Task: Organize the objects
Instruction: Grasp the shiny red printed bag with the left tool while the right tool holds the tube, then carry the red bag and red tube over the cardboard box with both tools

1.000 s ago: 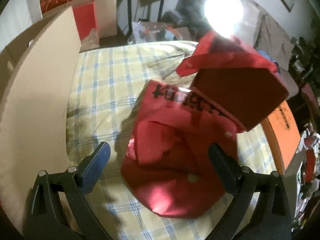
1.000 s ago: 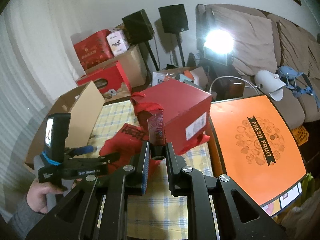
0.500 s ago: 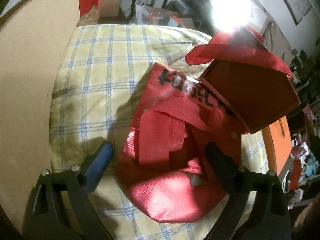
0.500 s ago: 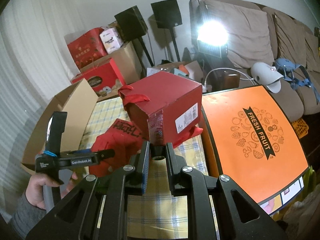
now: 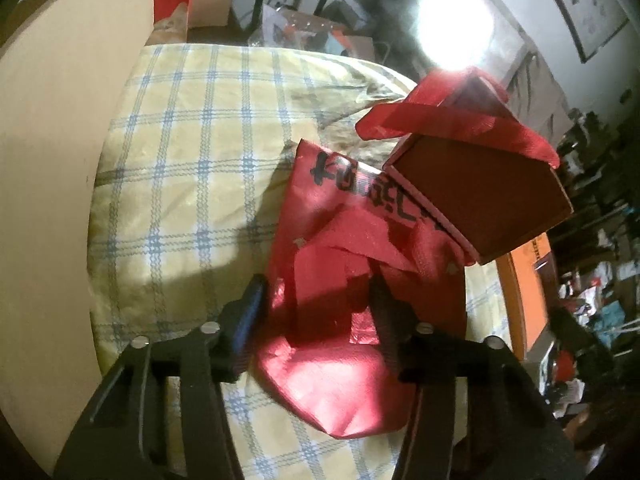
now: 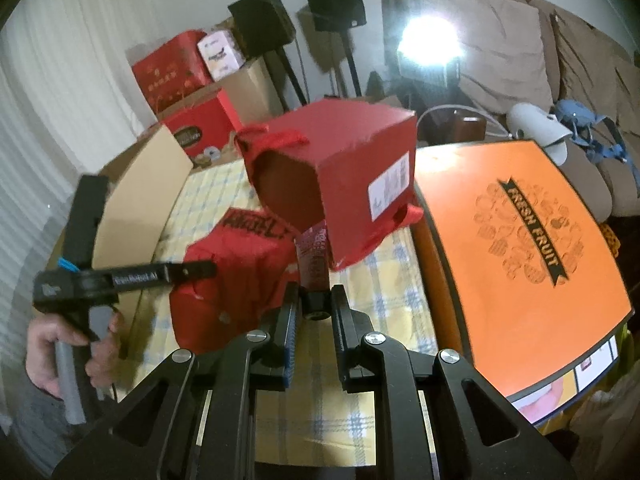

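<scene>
A red woven bag [image 5: 340,280] with black lettering lies crumpled on the checked cloth [image 5: 192,168]. My left gripper [image 5: 316,300] has closed in around a fold of the bag's top. It also shows in the right wrist view [image 6: 200,270], over the bag [image 6: 232,264]. My right gripper [image 6: 314,300] is shut on a red strap [image 6: 314,256] of a red box [image 6: 340,168], which hangs tilted in the air above the bag. The box shows in the left wrist view [image 5: 480,200] at the right.
A tall cardboard box [image 6: 136,216] stands along the left of the cloth. An orange "FRESH FRUIT" board [image 6: 520,248] lies at the right. Red gift boxes [image 6: 192,92], speakers on stands [image 6: 264,28], a bright lamp [image 6: 428,40] and a sofa [image 6: 520,40] stand behind.
My left jaws have narrowed from wide open onto the bag's fold. My right gripper has lifted the red box higher and tilted it, clear of the bag.
</scene>
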Demonstrator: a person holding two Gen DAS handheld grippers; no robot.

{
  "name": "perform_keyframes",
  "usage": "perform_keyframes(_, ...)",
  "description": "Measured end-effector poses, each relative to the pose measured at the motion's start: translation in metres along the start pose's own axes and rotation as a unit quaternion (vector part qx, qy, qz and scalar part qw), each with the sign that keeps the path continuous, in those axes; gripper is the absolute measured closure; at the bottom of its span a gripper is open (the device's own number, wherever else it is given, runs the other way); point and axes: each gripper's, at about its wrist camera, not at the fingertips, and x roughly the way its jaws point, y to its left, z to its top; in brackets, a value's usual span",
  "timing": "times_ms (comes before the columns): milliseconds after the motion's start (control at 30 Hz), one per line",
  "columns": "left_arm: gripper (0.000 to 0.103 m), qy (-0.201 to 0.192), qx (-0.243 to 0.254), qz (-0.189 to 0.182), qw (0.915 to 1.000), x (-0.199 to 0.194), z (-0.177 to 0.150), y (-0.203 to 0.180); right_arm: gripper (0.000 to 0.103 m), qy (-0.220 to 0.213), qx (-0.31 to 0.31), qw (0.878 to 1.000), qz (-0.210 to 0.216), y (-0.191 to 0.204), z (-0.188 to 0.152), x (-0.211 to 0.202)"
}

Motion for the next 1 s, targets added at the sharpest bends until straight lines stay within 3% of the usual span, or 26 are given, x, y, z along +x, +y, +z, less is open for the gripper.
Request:
perform_keyframes(300, 0.08, -0.017, -0.003, 0.006, 0.9998, -0.005, -0.001, -0.002, 0.088, 0.021, -0.007, 1.0, 0.0, 0.007, -0.011, 0.014)
perform_keyframes(1000, 0.089, -0.146, 0.024, -0.003, 0.989, -0.119, 0.009, -0.015, 0.088, -0.012, -0.042, 0.999, 0.021, 0.045, 0.011, -0.005)
